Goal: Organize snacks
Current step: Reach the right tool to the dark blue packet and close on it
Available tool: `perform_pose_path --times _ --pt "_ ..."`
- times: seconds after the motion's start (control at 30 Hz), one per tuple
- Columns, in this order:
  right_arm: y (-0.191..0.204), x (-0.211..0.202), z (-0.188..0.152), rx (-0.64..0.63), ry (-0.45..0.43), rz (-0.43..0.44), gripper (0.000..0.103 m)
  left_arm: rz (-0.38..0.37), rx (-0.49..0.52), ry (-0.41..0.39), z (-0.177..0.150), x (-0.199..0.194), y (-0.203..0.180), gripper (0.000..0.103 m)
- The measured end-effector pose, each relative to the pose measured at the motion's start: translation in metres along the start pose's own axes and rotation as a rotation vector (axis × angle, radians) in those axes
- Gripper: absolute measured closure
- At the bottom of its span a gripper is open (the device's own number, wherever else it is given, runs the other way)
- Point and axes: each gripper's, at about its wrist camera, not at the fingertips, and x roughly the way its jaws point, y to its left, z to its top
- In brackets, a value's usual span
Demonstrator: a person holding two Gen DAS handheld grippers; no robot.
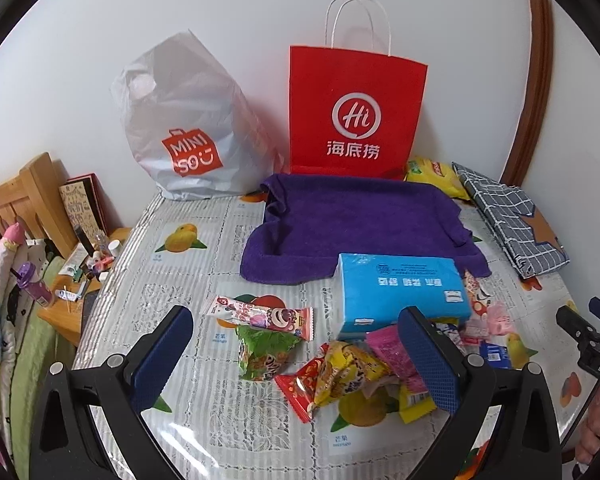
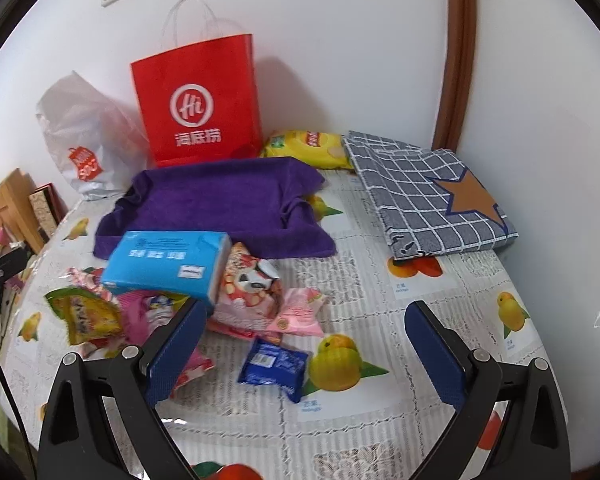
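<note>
Hovering wide-jawed and empty, the left gripper [image 1: 296, 356] and right gripper [image 2: 304, 354] size up loose snack packets [image 1: 340, 372], the purple-lined tray [image 1: 356, 216] seemingly waiting for them.

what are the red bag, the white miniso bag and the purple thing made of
Red bag: looks like matte paper, with stiff flat sides, sharp creases and twisted white cord handles. White MINISO bag: probably thin plastic film, slightly translucent, softly crumpled, with a die-cut handle hole. Purple cloth: seemingly terry or microfibre fabric, with a fuzzy nap and limp folds; whether it lines a tray cannot be told.
</note>
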Motion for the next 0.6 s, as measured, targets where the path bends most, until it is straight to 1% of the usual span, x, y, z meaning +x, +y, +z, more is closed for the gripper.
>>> perform_pose_path --times 0.07,0.13,0.17,0.23,0.4,0.6 --pt "-0.006 0.010 -0.001 0.016 0.018 0.001 0.006 0.004 -0.005 0.006 -0.001 0.006 0.002 0.000" --pt "-0.011 0.022 -0.004 0.035 0.047 0.008 0.013 0.009 -0.011 0.010 -0.002 0.014 0.004 0.000" --pt "-0.013 0.027 -0.005 0.041 0.061 0.013 0.014 0.012 -0.012 0.010 -0.002 0.017 0.004 0.000" --pt "-0.015 0.039 -0.010 0.044 0.089 0.027 0.023 0.014 -0.006 0.023 -0.002 0.024 0.005 0.000" --pt "-0.007 0.067 -0.028 0.045 0.170 0.100 0.023 0.016 -0.008 0.049 -0.001 0.041 0.008 0.000" --pt "0.004 0.102 -0.050 0.044 0.252 0.092 0.023 0.016 -0.005 0.085 -0.005 0.059 0.011 0.000"
